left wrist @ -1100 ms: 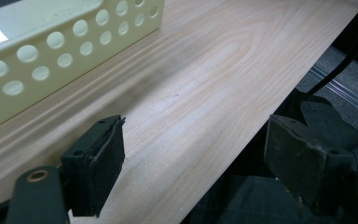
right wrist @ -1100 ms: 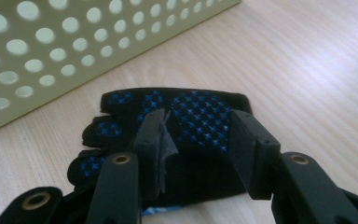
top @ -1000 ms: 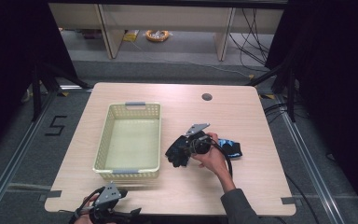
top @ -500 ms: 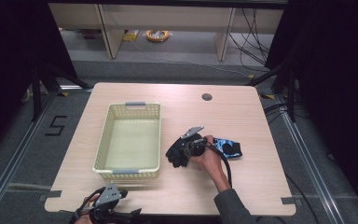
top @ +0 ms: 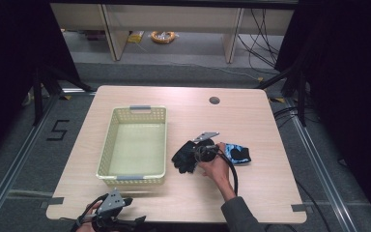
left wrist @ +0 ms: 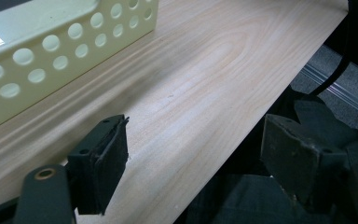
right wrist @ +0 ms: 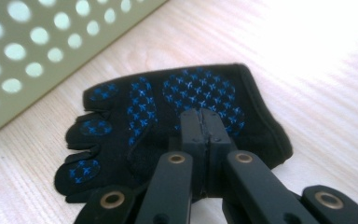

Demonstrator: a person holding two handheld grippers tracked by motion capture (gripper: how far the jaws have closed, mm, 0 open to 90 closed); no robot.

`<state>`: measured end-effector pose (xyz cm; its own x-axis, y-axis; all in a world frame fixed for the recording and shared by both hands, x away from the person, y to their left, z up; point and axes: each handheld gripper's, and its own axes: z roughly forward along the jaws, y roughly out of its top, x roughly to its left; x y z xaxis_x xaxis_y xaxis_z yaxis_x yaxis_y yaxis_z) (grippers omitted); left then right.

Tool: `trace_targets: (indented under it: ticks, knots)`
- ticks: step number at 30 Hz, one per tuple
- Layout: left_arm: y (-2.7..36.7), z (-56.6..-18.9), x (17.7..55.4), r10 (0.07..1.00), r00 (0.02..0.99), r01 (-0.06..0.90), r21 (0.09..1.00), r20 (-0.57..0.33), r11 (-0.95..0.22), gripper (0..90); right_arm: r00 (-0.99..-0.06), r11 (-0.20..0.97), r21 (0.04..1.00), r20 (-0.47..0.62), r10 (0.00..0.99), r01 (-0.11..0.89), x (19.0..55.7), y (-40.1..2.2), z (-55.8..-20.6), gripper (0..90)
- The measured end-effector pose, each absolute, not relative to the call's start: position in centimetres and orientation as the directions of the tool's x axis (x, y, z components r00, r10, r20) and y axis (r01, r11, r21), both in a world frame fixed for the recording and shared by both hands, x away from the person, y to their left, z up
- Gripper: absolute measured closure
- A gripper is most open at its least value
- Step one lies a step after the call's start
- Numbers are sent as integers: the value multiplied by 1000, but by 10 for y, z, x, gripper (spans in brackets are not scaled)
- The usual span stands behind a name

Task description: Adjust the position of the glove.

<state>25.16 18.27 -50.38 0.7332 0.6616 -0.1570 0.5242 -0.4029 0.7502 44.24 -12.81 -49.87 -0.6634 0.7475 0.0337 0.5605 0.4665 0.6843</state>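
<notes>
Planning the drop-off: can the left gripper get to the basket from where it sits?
Probably yes. The left gripper hangs open at the table's near edge, and only bare tabletop lies between it and the basket.

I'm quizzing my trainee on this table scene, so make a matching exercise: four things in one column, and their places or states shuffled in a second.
Things:
1. black glove
2. cream basket
3. left tongs
4. blue-patterned glove

Places or states:
A. open, at the table's near edge
B. pinched by the right tongs
C. standing left of both gloves
D. lying farthest right on the table

Pairs: 1-B, 2-C, 3-A, 4-D
</notes>
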Motion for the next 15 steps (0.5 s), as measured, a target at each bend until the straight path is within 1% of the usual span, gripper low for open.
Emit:
trace_targets:
  ticks: [1, 2, 5, 6, 8, 13, 15]
  knots:
    - [183, -504, 251, 664, 732, 523, 751, -154, -402, 226, -653, 459, 676, 43, 756, 576, 440, -129, -495, 900]
    - [183, -504, 252, 661, 733, 524, 751, -159, -402, 227, -663, 466, 687, 31, 748, 558, 440, -130, -494, 900]
    - [183, -504, 252, 663, 732, 525, 749, -156, -404, 229, -655, 434, 717, 41, 755, 545, 436, -135, -486, 900]
    - [183, -504, 252, 663, 733, 525, 749, -156, -404, 229, -653, 434, 704, 55, 756, 562, 434, -138, -480, 900]
    - [183, -504, 251, 663, 732, 525, 750, -158, -402, 229, -653, 422, 719, 58, 755, 552, 431, -142, -474, 900]
    - [183, -503, 251, 662, 732, 526, 750, -160, -401, 229, -650, 366, 767, 85, 756, 527, 423, -146, -461, 900]
    - [183, -503, 251, 665, 727, 531, 753, -169, -388, 229, -643, 334, 776, 117, 756, 535, 418, -147, -456, 900]
